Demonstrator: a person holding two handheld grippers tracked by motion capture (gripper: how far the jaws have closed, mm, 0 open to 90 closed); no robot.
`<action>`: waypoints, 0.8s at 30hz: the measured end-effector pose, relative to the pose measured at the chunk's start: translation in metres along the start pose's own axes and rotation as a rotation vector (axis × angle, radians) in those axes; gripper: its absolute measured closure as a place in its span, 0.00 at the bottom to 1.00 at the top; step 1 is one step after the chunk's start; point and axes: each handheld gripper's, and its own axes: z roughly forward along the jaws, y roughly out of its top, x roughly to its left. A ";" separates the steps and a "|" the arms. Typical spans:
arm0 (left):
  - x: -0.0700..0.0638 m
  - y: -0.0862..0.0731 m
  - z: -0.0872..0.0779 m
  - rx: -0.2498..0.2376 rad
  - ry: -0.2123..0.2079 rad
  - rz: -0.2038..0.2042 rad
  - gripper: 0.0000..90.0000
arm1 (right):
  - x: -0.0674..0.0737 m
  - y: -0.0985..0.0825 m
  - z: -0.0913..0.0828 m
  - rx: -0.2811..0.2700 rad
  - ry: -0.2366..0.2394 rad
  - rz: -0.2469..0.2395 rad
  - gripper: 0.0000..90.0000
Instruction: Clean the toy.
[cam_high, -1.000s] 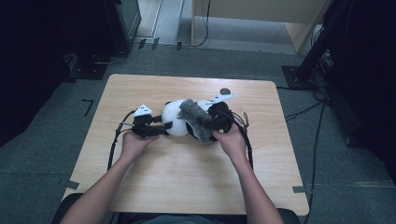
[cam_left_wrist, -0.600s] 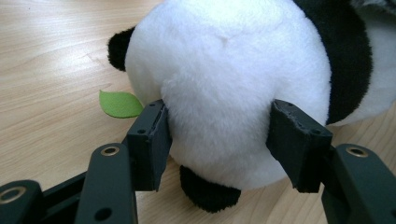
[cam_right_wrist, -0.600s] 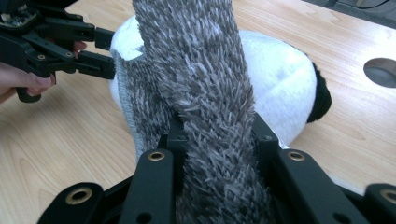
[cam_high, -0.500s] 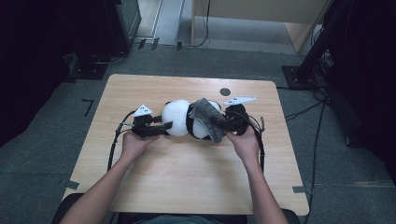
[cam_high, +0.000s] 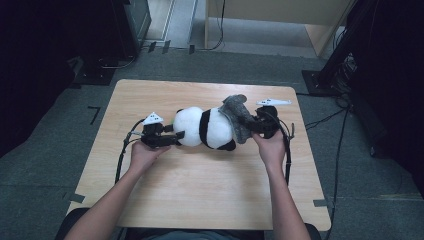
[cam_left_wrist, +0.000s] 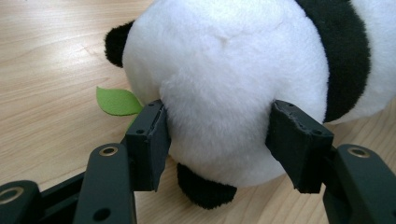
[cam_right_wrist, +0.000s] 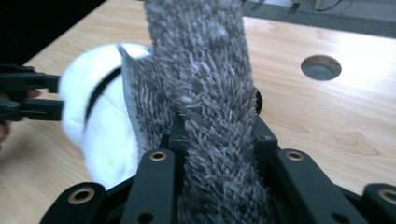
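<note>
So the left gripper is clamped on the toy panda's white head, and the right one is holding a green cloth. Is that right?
Not quite: the cloth in the right gripper is shaggy grey, not green, as the right gripper view shows. The rest holds: the left gripper is clamped on the toy panda at its white head.
</note>
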 end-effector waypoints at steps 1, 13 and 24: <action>0.000 0.000 0.000 0.000 -0.002 -0.002 0.45 | -0.001 -0.001 0.004 0.003 -0.005 -0.002 0.78; 0.000 -0.002 0.005 -0.002 -0.014 0.009 0.39 | -0.006 -0.017 0.027 -0.004 -0.033 0.014 0.75; 0.003 -0.005 0.009 0.002 -0.047 -0.013 0.31 | -0.014 -0.030 0.034 -0.003 -0.018 0.049 0.71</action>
